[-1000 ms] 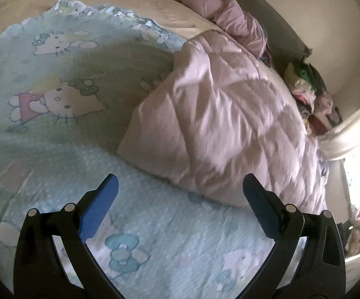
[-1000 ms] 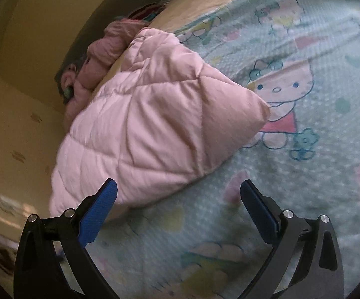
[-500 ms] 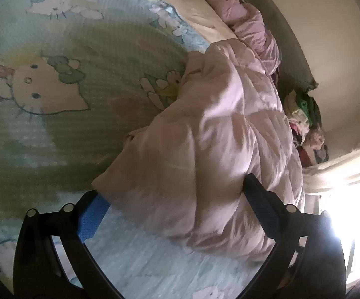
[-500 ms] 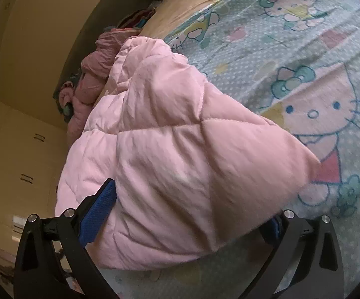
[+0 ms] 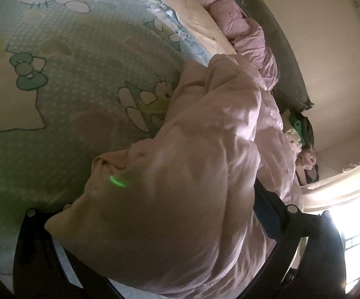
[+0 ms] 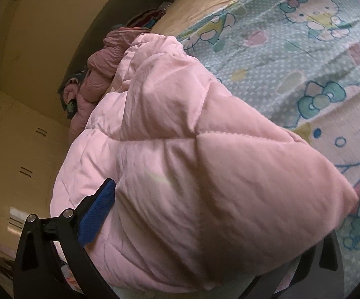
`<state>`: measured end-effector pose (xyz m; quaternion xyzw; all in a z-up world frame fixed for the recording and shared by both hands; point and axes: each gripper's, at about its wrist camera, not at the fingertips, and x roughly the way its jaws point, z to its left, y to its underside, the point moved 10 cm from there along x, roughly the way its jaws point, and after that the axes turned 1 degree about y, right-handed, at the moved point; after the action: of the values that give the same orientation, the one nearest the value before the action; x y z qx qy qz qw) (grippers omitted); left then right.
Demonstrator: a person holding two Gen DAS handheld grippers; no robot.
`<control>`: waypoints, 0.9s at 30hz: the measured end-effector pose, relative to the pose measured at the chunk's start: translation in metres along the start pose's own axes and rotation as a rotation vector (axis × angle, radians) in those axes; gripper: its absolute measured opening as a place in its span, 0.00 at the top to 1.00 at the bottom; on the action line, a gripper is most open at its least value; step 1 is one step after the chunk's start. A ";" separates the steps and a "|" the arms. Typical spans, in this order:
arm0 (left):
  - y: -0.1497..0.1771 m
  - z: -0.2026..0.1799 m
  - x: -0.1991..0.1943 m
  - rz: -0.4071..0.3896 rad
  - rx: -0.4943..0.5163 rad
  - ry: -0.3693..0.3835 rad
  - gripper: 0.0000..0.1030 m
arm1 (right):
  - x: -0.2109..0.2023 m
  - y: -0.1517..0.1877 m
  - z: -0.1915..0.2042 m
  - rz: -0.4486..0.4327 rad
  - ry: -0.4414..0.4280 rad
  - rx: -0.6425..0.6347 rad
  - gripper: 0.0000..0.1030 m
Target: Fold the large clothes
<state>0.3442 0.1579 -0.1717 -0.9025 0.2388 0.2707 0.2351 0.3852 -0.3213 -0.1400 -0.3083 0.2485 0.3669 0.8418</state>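
Pink quilted jacket (image 5: pixel 192 174) is seen filling the near half of the left wrist view, bunched on a pale blue cartoon-cat bedsheet (image 5: pixel 55 74). Left gripper (image 5: pixel 160 226) is spread wide, with the jacket's near edge lying between its fingers; the left finger is hidden under fabric, the right finger (image 5: pixel 269 214) is touching the jacket's right side. No pinch is shown. A darker pink garment (image 5: pixel 242 25) is seen far right along the bed edge, and a clothes pile (image 5: pixel 302 137) at right near a bright window (image 5: pixel 354 224).

Right wrist view: the jacket (image 6: pixel 192 174) is bulked over the middle, on the same bedsheet (image 6: pixel 304 49). Right gripper (image 6: pixel 204 244) is also held wide, straddling the jacket's near corner; the blue left finger (image 6: pixel 97 214) is pressed against the fabric, the right finger mostly covered. The darker garment (image 6: pixel 105 62) is seen far left, cream cupboards (image 6: pixel 13 162) beyond.
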 end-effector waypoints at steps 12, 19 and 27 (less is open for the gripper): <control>-0.006 -0.040 -0.014 -0.042 0.236 -0.037 0.55 | -0.014 -0.002 0.041 -0.052 0.053 -0.266 0.59; -0.009 -0.078 -0.031 -0.129 0.437 -0.081 0.63 | -0.034 0.003 0.092 -0.165 0.156 -0.564 0.70; -0.011 -0.092 -0.047 -0.174 0.497 -0.072 0.66 | -0.055 0.017 0.129 -0.233 0.146 -0.741 0.71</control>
<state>0.3504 0.1301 -0.0724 -0.8238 0.2109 0.2145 0.4804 0.3633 -0.2470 -0.0221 -0.6426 0.1220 0.3108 0.6896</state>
